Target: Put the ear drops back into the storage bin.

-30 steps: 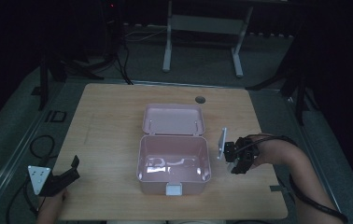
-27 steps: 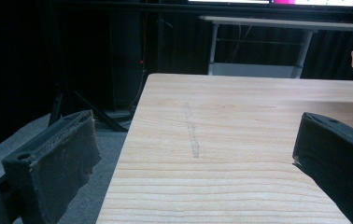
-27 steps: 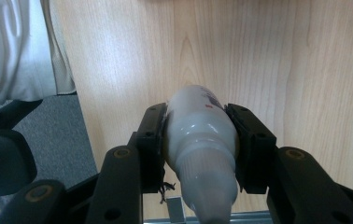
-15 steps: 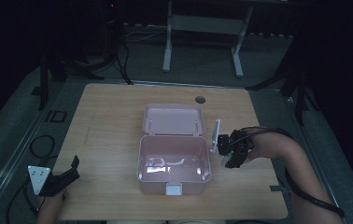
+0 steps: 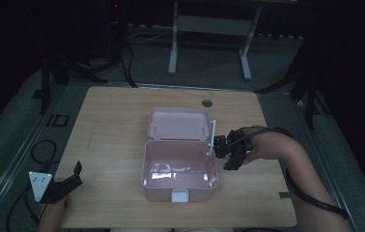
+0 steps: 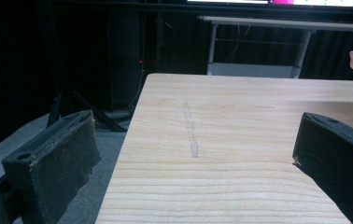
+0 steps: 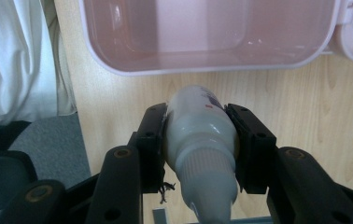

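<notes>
wooden table [image 5: 118, 130], metal stand [image 5: 209, 24], floor cables [image 5: 40, 150]

High view overhead; both tongs views low, close, sharing table [image 5: 118, 125].

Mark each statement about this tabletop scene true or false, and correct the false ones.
1. The pink box stands with its lid open. True.
2. The right gripper has its jaws clamped on a white bottle. True.
3. The left gripper is holding the box's lid. False: it sits near the front left corner of the table, jaws apart and gripping nothing.
4. The white bottle already lies inside the box. False: it is held just outside the box's right side.
5. The left gripper's jaws are shut. False: the left gripper view shows them wide apart.
</notes>
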